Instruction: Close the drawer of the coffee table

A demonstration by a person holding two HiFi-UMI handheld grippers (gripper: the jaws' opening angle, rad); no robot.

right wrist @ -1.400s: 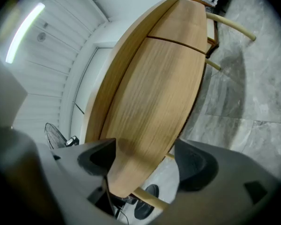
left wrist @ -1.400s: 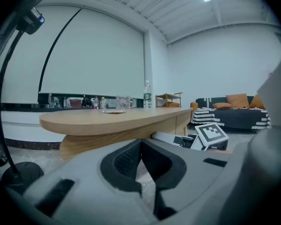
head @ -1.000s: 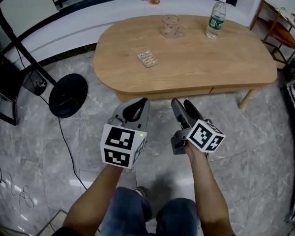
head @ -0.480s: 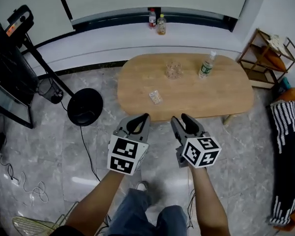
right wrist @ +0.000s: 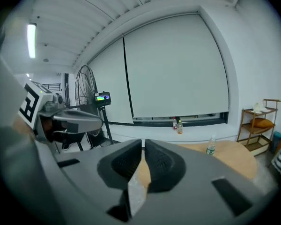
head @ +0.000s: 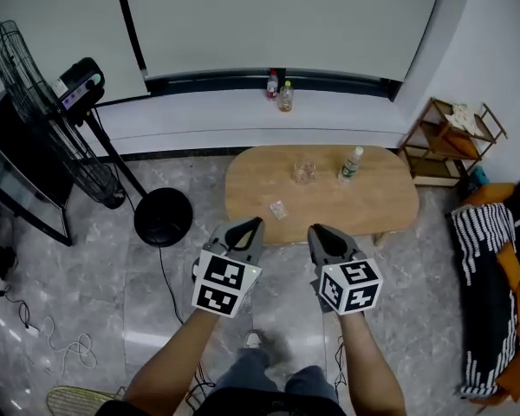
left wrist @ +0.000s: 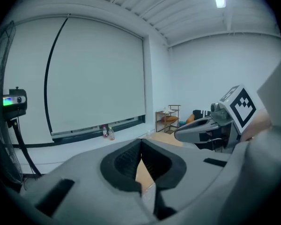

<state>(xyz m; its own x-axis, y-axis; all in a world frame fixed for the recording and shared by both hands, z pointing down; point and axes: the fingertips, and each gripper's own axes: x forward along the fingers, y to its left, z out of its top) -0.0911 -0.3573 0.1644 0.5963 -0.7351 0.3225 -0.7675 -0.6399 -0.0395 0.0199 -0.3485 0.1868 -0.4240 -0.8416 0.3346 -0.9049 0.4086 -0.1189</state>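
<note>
The oval wooden coffee table (head: 373, 202) stands on the grey marble floor, well below and ahead of both grippers. Its front edge looks flush, and I see no drawer sticking out. My left gripper (head: 250, 224) hangs in the air before the table's near left edge, shut, with nothing in it (left wrist: 141, 143). To its right, level with it, my right gripper (head: 317, 231) has just been closing. Its pads (right wrist: 144, 144) now nearly meet, with nothing between them. Neither gripper touches the table.
On the table stand a water bottle (head: 350, 165), a glass (head: 304, 172) and a small packet (head: 278, 210). A standing fan (head: 35, 120) with a round base (head: 163, 217) is at the left. A wooden shelf (head: 446, 141) and a striped cloth (head: 485, 241) are at the right.
Both grippers and the head view have risen well away from the table, which now looks smaller and farther. The right gripper has rolled upright and its jaws have closed.
</note>
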